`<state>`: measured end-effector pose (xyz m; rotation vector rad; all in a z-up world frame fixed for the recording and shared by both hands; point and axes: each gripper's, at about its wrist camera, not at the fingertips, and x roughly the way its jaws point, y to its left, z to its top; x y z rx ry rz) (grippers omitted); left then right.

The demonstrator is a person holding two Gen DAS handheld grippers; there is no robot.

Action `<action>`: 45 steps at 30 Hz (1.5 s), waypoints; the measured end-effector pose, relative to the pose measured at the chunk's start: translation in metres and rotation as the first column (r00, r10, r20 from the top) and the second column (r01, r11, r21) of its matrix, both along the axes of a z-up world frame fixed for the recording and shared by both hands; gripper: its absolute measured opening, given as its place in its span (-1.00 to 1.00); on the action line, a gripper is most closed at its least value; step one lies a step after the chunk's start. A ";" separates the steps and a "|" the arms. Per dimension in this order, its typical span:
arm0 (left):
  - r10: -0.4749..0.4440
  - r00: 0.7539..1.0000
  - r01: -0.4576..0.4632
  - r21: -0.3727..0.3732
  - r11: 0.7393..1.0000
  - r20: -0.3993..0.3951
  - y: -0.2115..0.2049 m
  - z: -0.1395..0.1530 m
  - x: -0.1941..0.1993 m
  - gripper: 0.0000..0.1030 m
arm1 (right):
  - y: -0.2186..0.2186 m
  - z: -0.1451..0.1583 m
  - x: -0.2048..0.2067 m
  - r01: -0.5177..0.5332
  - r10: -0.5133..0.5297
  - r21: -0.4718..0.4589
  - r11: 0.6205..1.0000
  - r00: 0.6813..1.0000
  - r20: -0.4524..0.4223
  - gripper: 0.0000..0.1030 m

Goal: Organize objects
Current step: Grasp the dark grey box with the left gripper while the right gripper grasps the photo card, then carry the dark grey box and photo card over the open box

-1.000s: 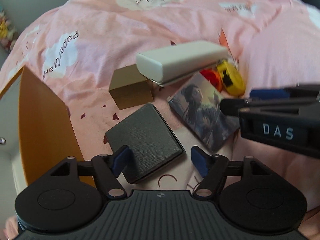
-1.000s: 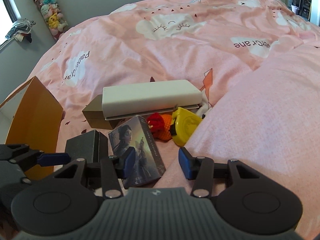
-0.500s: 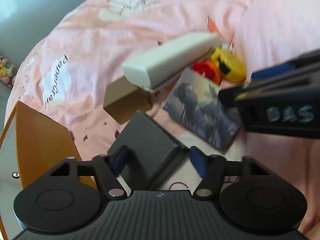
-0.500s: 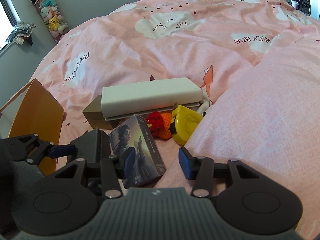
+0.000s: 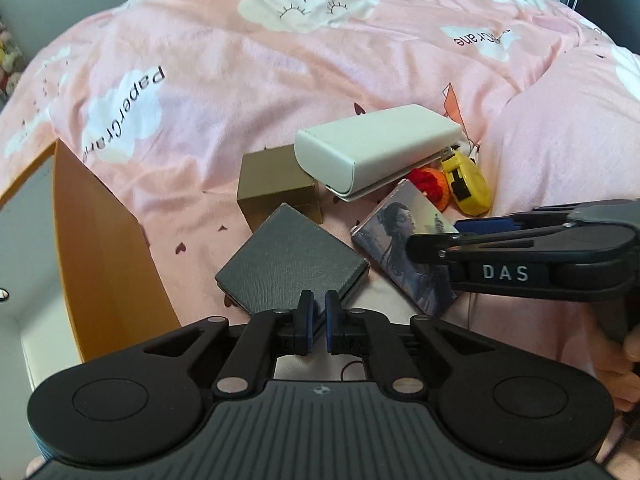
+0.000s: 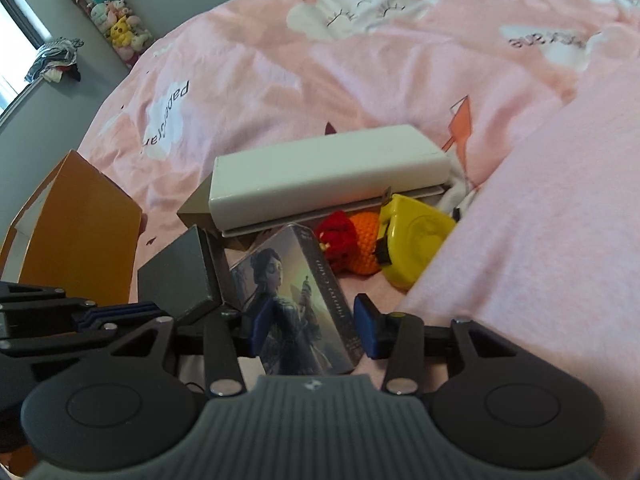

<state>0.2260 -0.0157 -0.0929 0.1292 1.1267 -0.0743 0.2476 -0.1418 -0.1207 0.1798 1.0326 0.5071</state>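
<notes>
On the pink bedspread lie a dark grey flat box (image 5: 292, 264), a picture card box (image 5: 404, 248), a brown carton (image 5: 276, 184), a white long case (image 5: 372, 152), a red-orange knitted toy (image 5: 430, 182) and a yellow tape measure (image 5: 466, 186). My left gripper (image 5: 316, 320) is shut on the near edge of the grey box. My right gripper (image 6: 310, 328) is open, its fingers either side of the picture card box (image 6: 296, 304). The grey box (image 6: 178, 276) stands tilted in the right wrist view.
An orange open box with a white inside (image 5: 100, 248) stands at the left, also in the right wrist view (image 6: 76, 232). A raised pink duvet fold (image 5: 560, 140) lies at the right. A column of plush toys (image 6: 108, 12) hangs on the far wall.
My left gripper closed from wide open onto the edge of the grey box. My right gripper moved forward around the picture card box.
</notes>
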 end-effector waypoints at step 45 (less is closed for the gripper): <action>-0.249 0.969 0.233 0.351 0.907 0.001 -0.040 -0.020 0.007 0.11 | -0.033 0.010 -0.014 0.022 -0.017 0.133 0.991 0.999 -0.036 -0.53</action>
